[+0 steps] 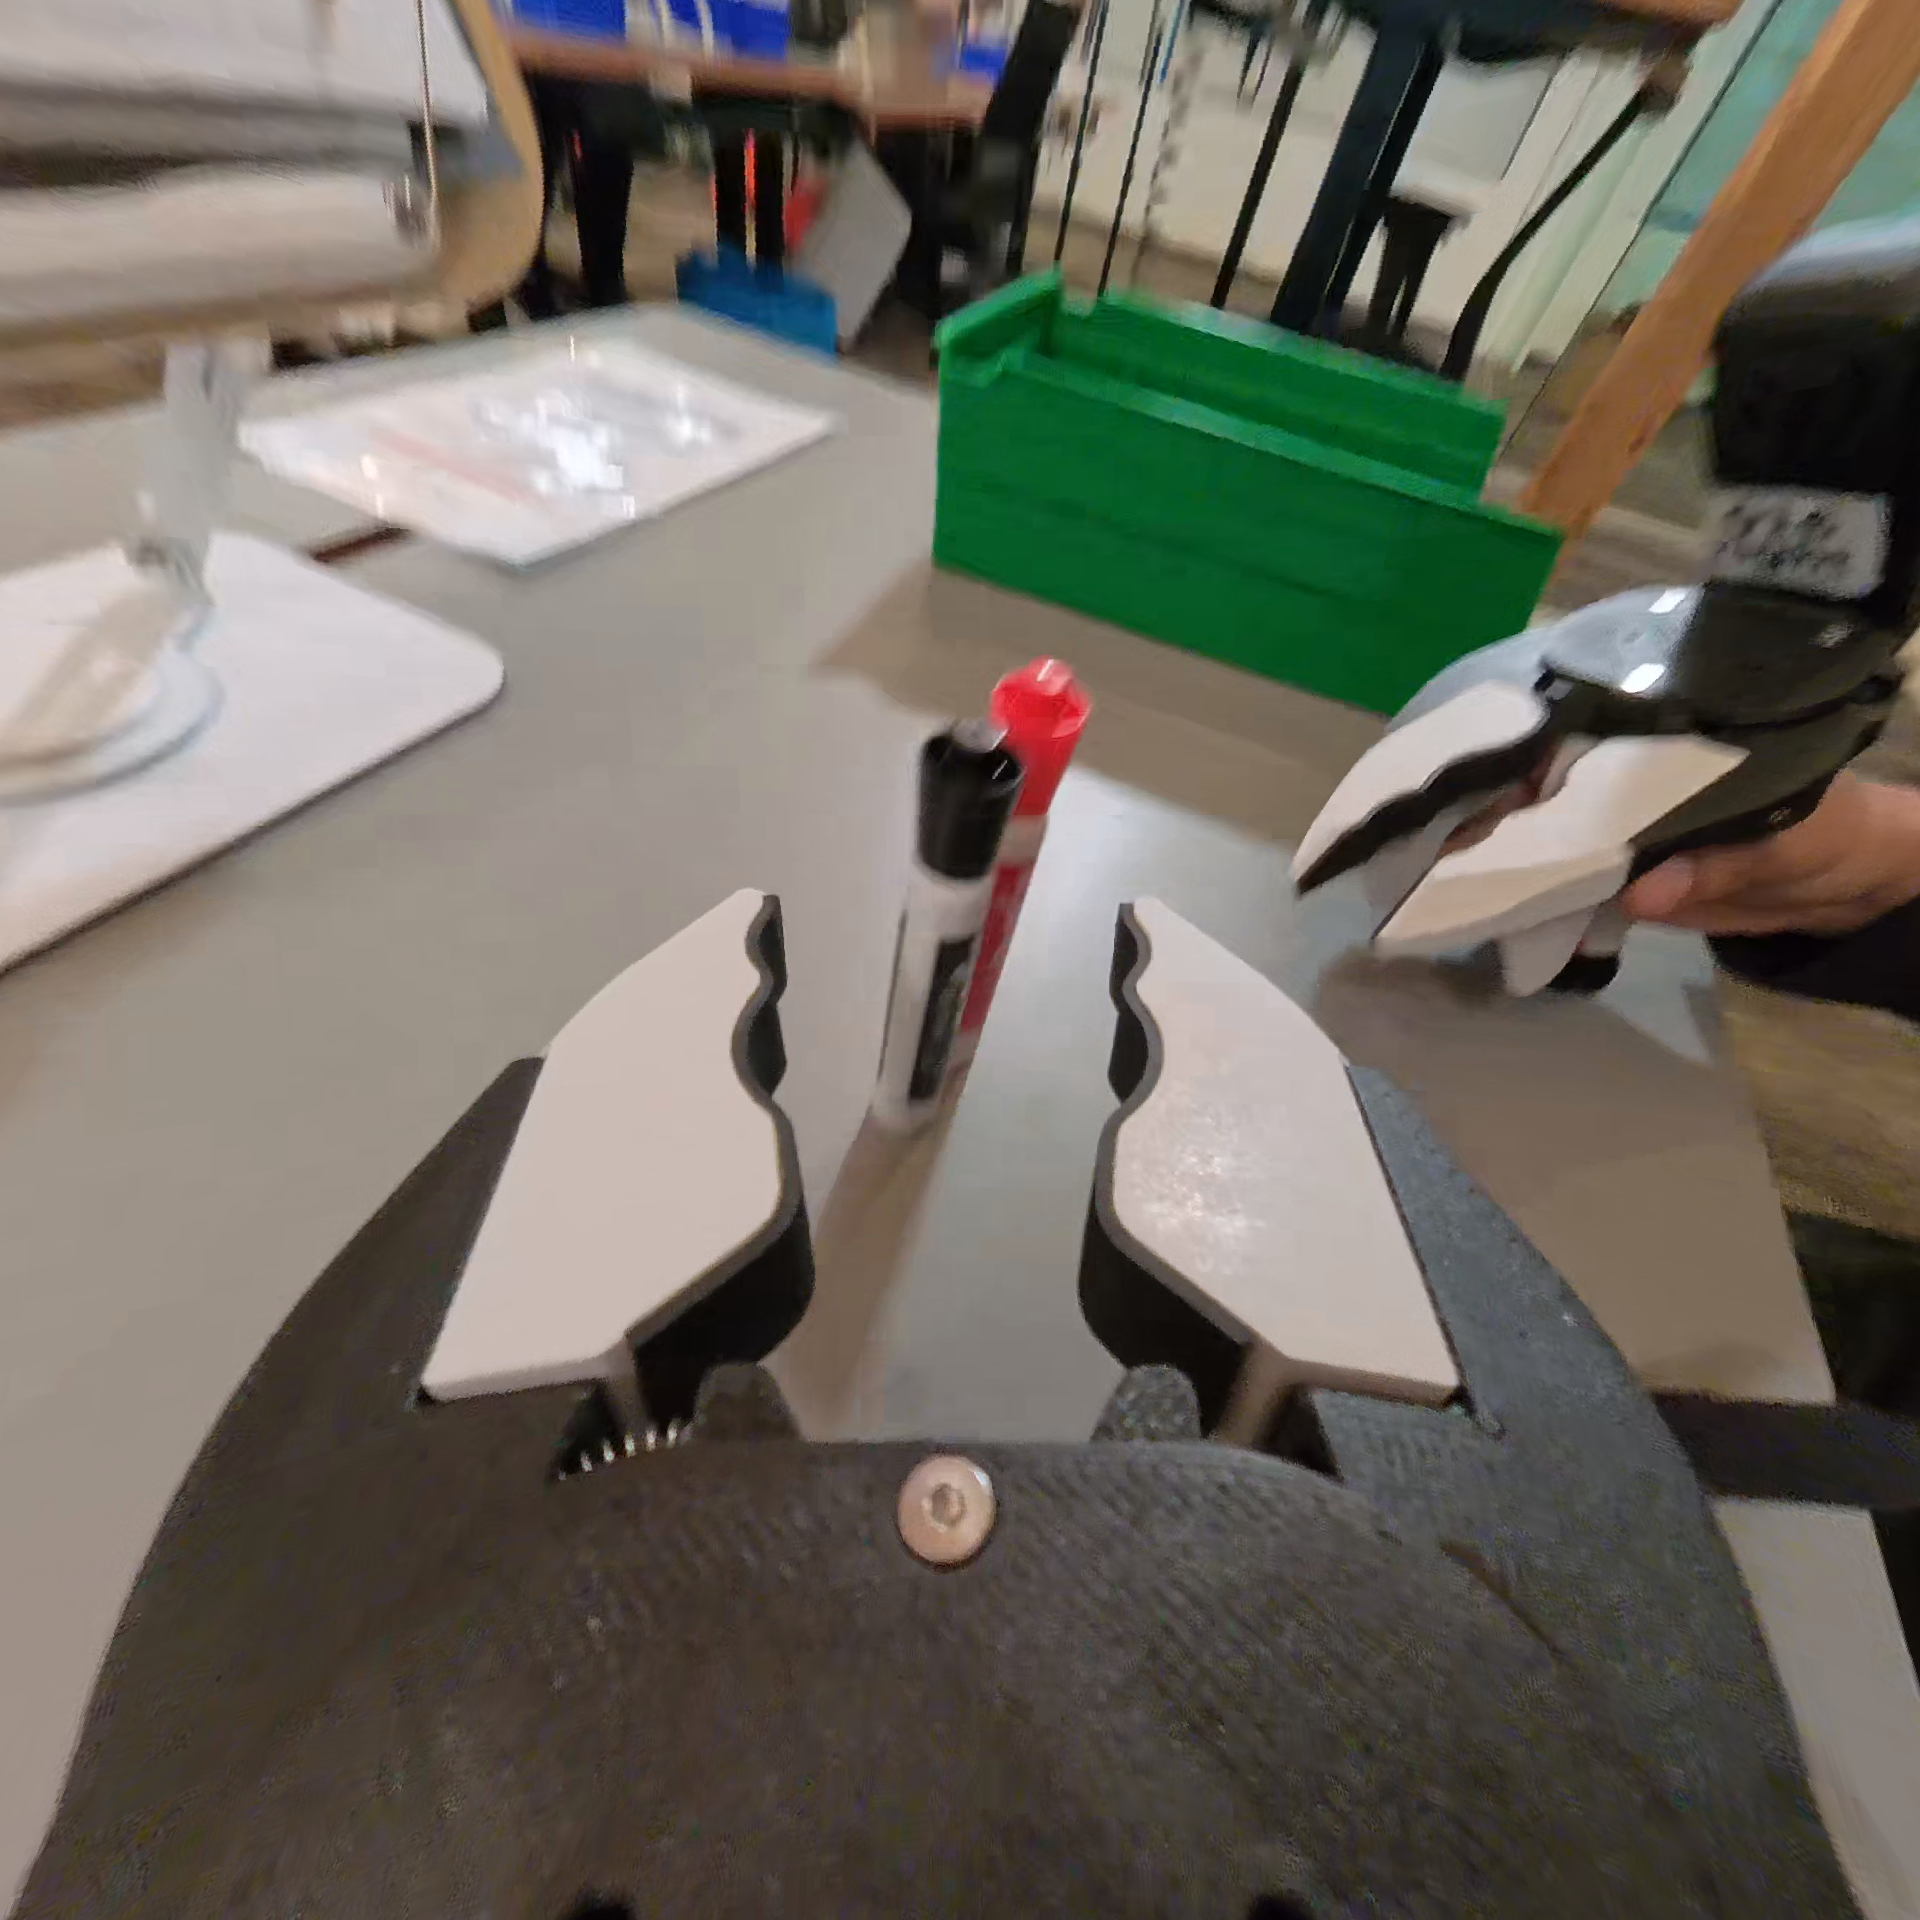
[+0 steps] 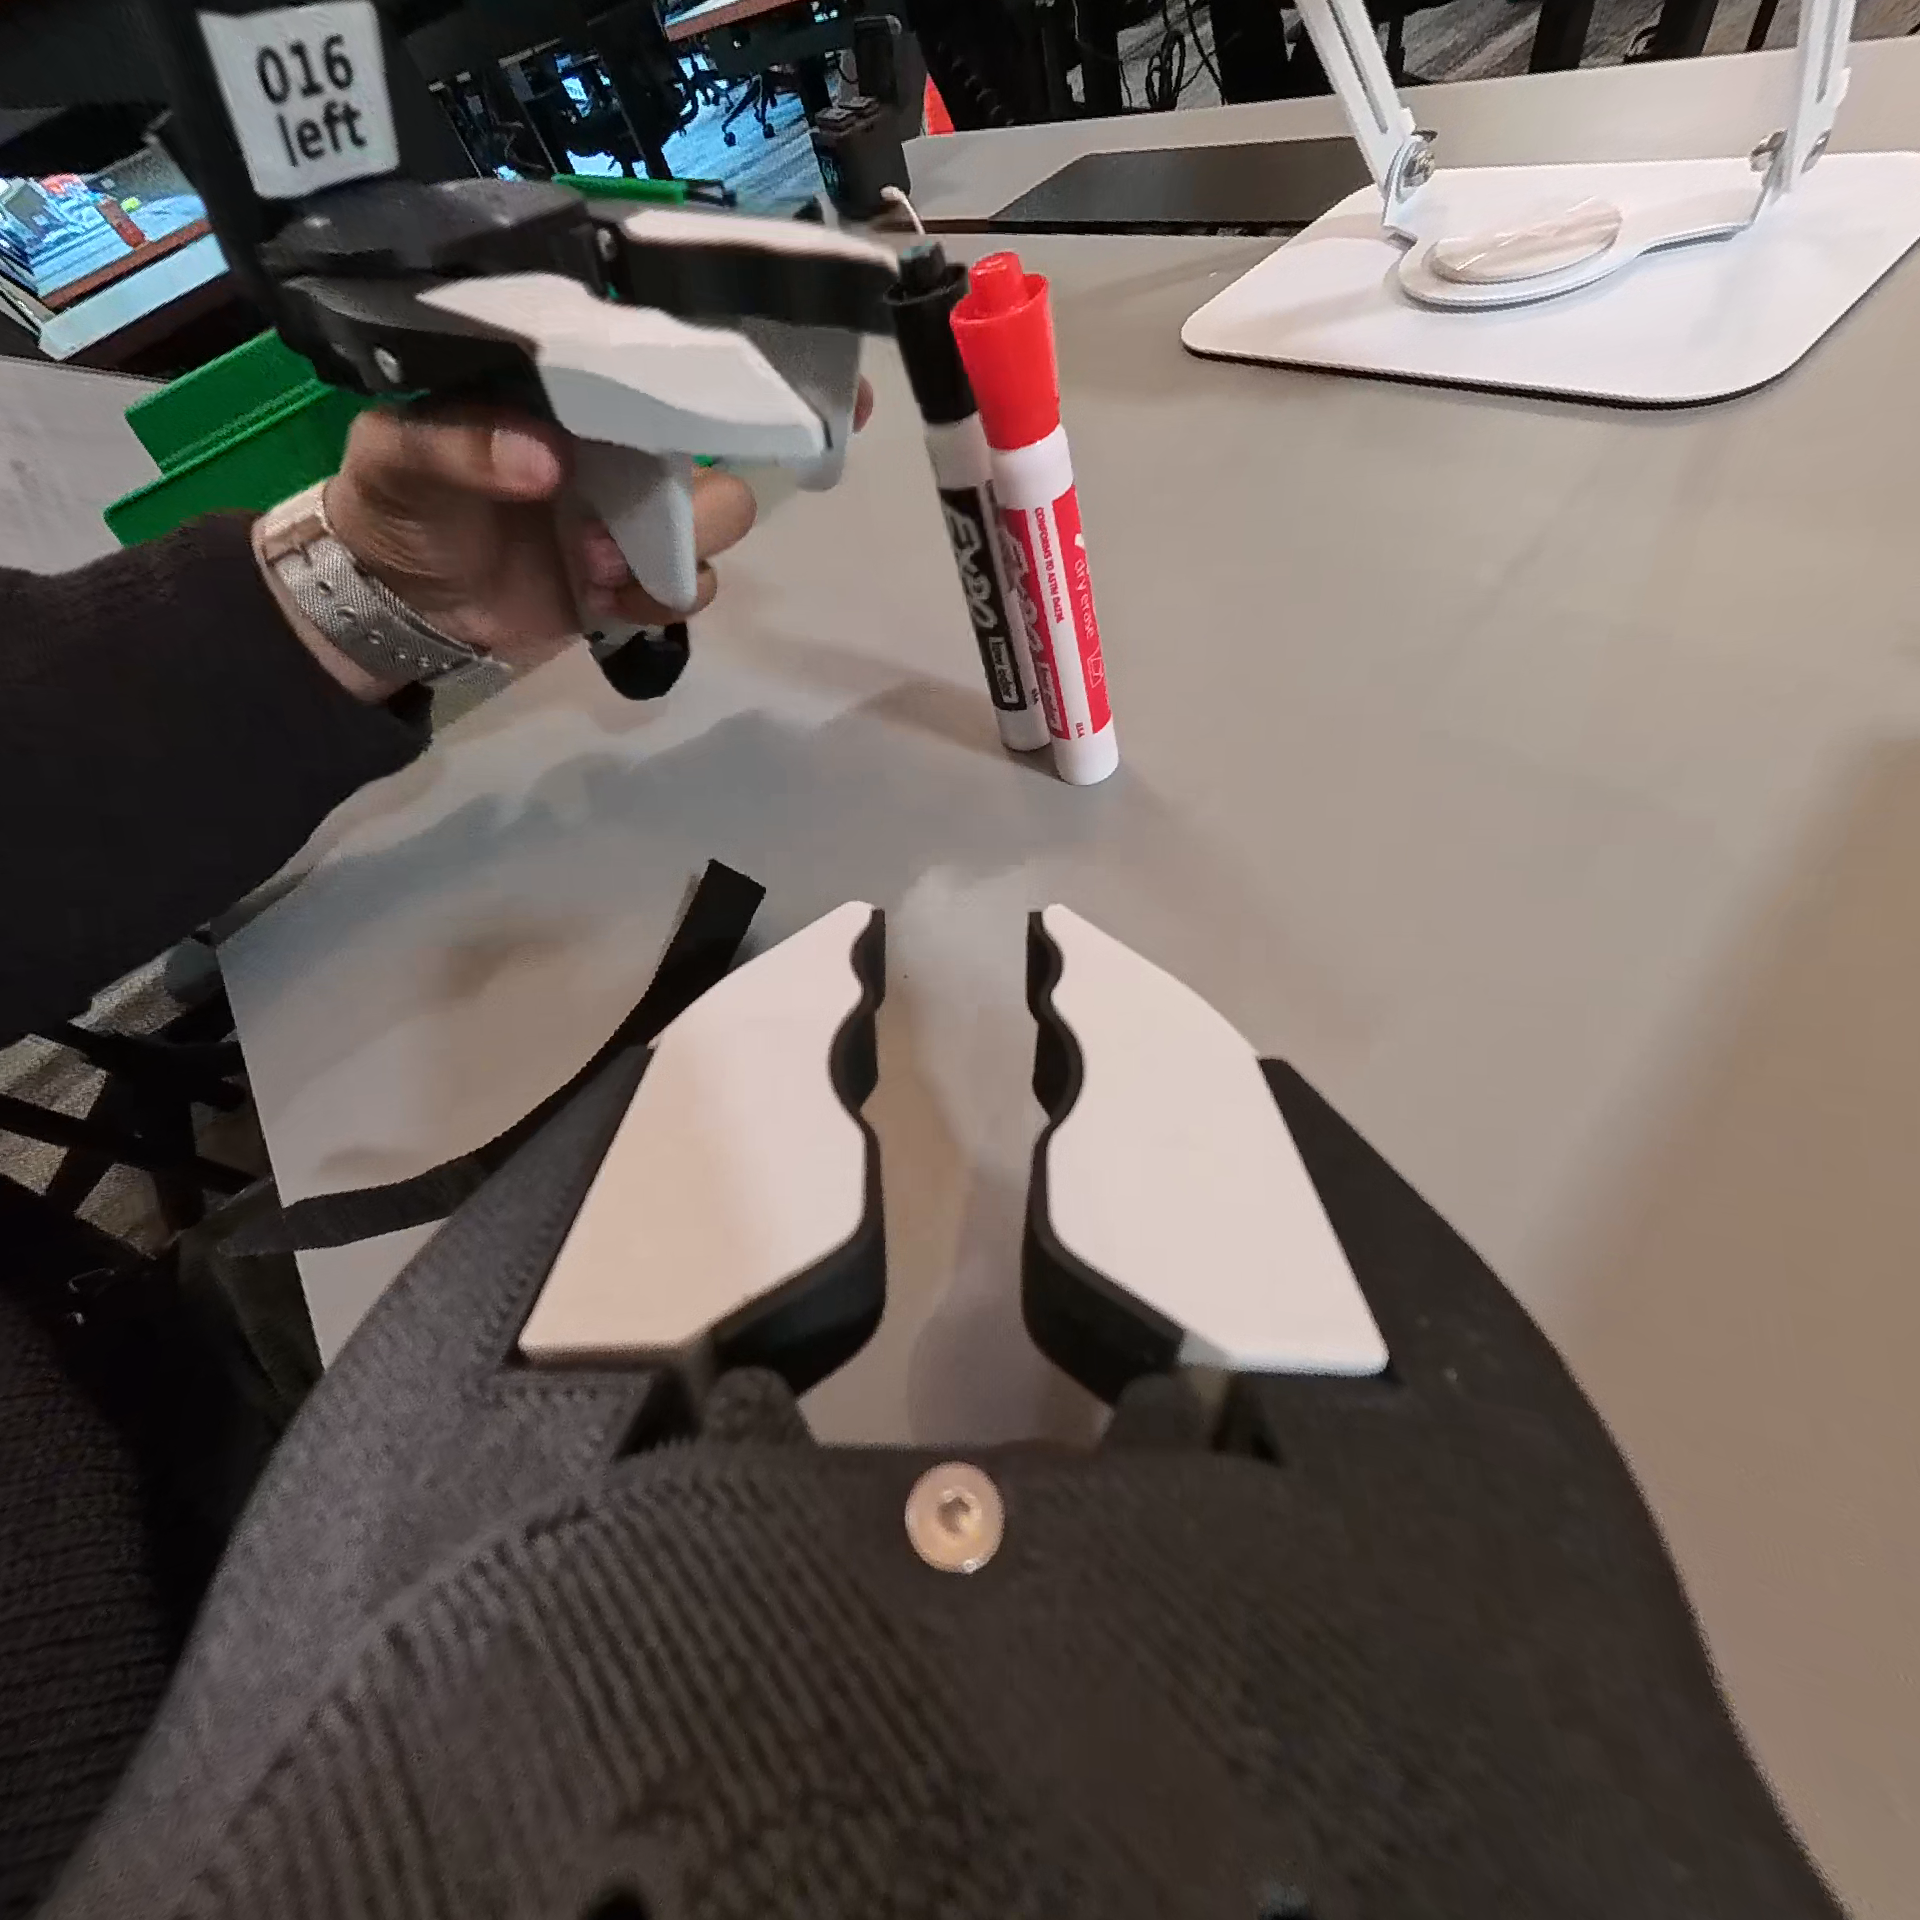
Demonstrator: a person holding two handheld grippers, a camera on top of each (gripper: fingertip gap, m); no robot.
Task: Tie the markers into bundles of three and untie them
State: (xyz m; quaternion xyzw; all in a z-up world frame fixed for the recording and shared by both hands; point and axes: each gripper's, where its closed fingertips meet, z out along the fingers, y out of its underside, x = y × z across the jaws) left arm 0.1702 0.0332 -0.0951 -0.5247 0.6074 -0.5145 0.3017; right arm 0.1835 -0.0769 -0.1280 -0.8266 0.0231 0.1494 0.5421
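Note:
A black marker [image 1: 940,935] and a red marker [image 1: 1029,810] stand upright side by side on the grey table [image 1: 623,831], touching each other. My left gripper [image 1: 948,914] is open, with the two markers in the gap between its fingers and not gripped. In the right wrist view the left gripper [image 2: 842,343] has its tips at the cap of the black marker [image 2: 971,520], beside the red marker [image 2: 1044,540]. My right gripper [image 2: 956,920] is open a little and empty, hovering over the table short of the markers. It also shows in the left wrist view [image 1: 1455,873], to the markers' right.
A green bin [image 1: 1226,520] stands behind the markers. A white stand with a flat base [image 2: 1558,291] sits on the table, and a clear plastic bag on a white sheet [image 1: 540,447] lies farther back. The table edge [image 1: 1766,1195] runs close by the right gripper.

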